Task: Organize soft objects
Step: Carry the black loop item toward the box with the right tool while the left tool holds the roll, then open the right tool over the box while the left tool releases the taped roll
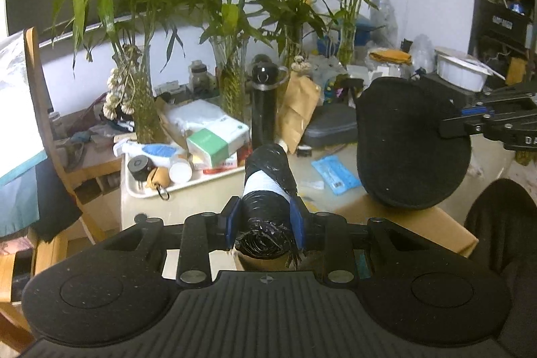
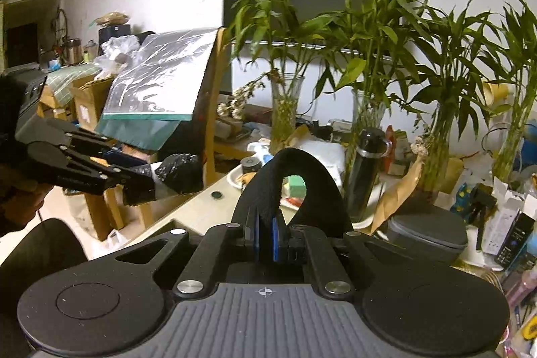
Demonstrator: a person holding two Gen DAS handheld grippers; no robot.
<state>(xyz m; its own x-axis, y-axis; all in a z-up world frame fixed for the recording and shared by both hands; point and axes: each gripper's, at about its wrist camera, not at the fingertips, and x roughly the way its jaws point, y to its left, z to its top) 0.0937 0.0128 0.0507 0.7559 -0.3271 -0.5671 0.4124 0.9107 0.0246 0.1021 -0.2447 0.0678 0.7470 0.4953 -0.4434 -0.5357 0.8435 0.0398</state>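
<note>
Left wrist view: the left tool (image 1: 265,223) clamps a black-wrapped roll (image 1: 268,187) with a white band, held in the air over the surface's near edge — neither item is put away yet, so most of the task likely remains.

Right wrist view: the right tool (image 2: 267,237) pinches a black fabric pad (image 2: 322,180) at its rim, the pad arching up ahead of the fingers.

2 grippers: left gripper (image 1: 265,220), right gripper (image 2: 268,239). 1 black-wrapped roll (image 1: 268,190), 1 black pad (image 1: 409,146), 1 black bottle (image 1: 265,109), 1 blue packet (image 1: 337,174).
</note>
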